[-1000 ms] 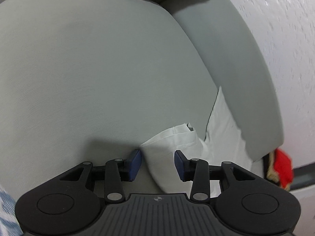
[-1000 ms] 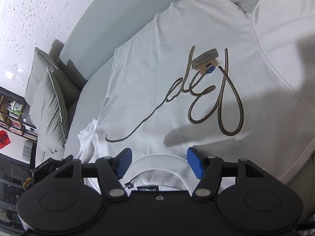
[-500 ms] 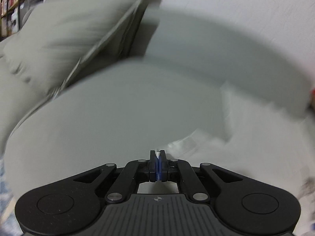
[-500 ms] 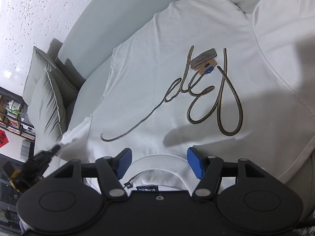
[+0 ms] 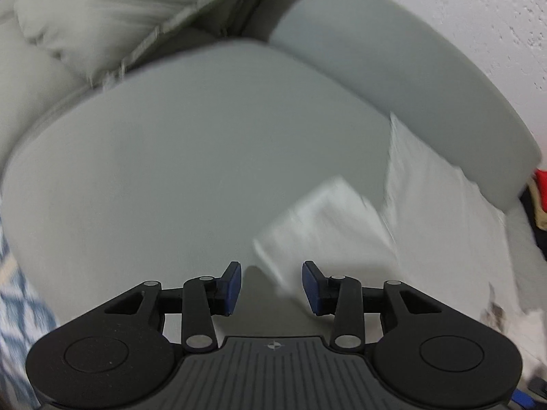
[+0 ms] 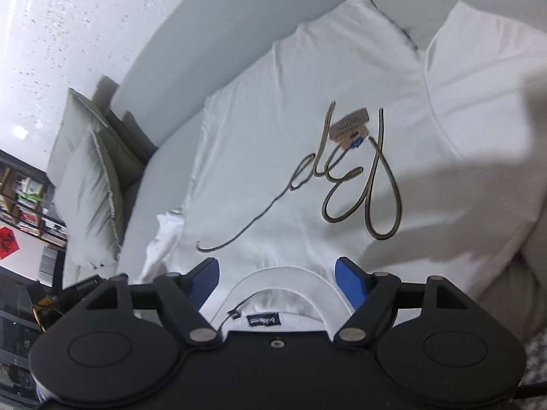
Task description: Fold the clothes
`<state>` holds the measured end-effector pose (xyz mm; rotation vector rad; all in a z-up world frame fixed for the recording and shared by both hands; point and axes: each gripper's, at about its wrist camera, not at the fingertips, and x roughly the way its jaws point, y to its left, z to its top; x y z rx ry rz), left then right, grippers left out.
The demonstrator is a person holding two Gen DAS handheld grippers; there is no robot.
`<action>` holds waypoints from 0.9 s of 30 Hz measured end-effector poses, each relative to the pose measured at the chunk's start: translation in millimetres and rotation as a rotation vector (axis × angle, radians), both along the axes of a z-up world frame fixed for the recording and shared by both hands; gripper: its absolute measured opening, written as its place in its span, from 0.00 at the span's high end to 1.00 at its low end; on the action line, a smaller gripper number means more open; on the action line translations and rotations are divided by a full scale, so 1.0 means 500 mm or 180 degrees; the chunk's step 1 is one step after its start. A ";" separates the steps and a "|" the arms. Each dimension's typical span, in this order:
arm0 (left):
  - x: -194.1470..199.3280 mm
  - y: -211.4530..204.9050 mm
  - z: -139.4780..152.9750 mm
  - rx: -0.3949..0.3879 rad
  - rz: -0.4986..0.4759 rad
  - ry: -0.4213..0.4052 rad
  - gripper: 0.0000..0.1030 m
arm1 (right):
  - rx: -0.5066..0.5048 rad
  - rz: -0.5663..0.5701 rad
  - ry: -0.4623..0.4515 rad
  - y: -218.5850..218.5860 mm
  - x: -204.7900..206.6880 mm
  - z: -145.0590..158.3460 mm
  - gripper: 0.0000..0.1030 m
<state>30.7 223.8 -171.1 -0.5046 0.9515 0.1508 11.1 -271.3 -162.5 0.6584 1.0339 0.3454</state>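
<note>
A white cotton T-shirt with a looping gold script print (image 6: 307,157) lies face up and spread flat on the pale grey sofa seat cushion (image 5: 191,157), its collar nearest the right claw (image 6: 277,278) and its hem stretching straight away from it, so the garment's long axis runs forward from that claw. The right claw hangs with its blue pads wide apart, either side of the collar and holding nothing. The left claw (image 5: 271,287) is also spread and empty; the shirt's short sleeve (image 5: 328,225) lies just ahead and to its right, partly crumpled. That claw is the nearer one to the sleeve, so the sleeve fold likely falls to it. The left view is smeared by motion, and whether the sleeve touches a pad cannot be told. A cardboard hang tag (image 6: 352,126) rests on the chest print. Grey throw pillows (image 6: 92,184) lean at the far left.
</note>
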 end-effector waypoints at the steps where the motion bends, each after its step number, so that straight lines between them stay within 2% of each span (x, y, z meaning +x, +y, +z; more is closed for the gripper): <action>1: -0.014 -0.008 0.003 -0.0139 -0.0035 0.0049 0.66 | 0.0004 0.0026 -0.0015 -0.005 -0.006 0.006 0.28; 3: -0.035 -0.037 0.013 -0.0366 -0.0173 0.0025 0.66 | 0.0012 0.0090 -0.0052 -0.009 -0.018 0.016 0.29; 6: -0.035 -0.093 0.022 -0.0335 -0.0338 0.0088 0.66 | 0.0023 0.0164 -0.0109 -0.008 -0.034 0.024 0.31; 8: -0.012 -0.115 0.007 -0.0294 -0.0351 0.0175 0.66 | 0.0059 0.0148 -0.0114 -0.008 -0.038 0.022 0.31; 10: 0.018 -0.128 -0.017 -0.0171 -0.0237 0.0349 0.70 | 0.0101 0.0125 -0.0089 -0.011 -0.038 0.016 0.31; 12: 0.040 -0.139 -0.031 0.0003 -0.0174 0.0374 0.69 | 0.0136 0.0099 -0.0083 -0.016 -0.042 0.013 0.31; 14: 0.054 -0.154 -0.029 0.0144 -0.0177 0.0309 0.67 | 0.0159 0.0081 -0.0108 -0.022 -0.046 0.015 0.31; 17: 0.072 -0.172 -0.036 0.0205 -0.0300 0.0235 0.67 | 0.0160 0.0045 -0.0105 -0.031 -0.049 0.011 0.31; 19: 0.076 -0.179 -0.039 0.0210 -0.0360 0.0200 0.77 | 0.0183 0.0001 -0.0078 -0.037 -0.049 0.007 0.31; 20: 0.073 -0.180 -0.039 0.0193 -0.0361 0.0198 1.00 | 0.0194 -0.0020 -0.0064 -0.041 -0.049 0.004 0.31; 22: 0.062 -0.175 -0.033 0.0214 -0.0266 0.0246 1.00 | 0.0204 -0.0049 -0.0060 -0.047 -0.051 0.003 0.31; 25: 0.044 -0.164 -0.010 0.0510 -0.0131 0.0218 1.00 | 0.0188 -0.0089 -0.0081 -0.059 -0.053 0.003 0.31; 27: 0.047 -0.155 -0.017 0.0496 -0.0167 0.0348 0.99 | 0.0170 -0.0120 -0.0092 -0.067 -0.054 0.004 0.31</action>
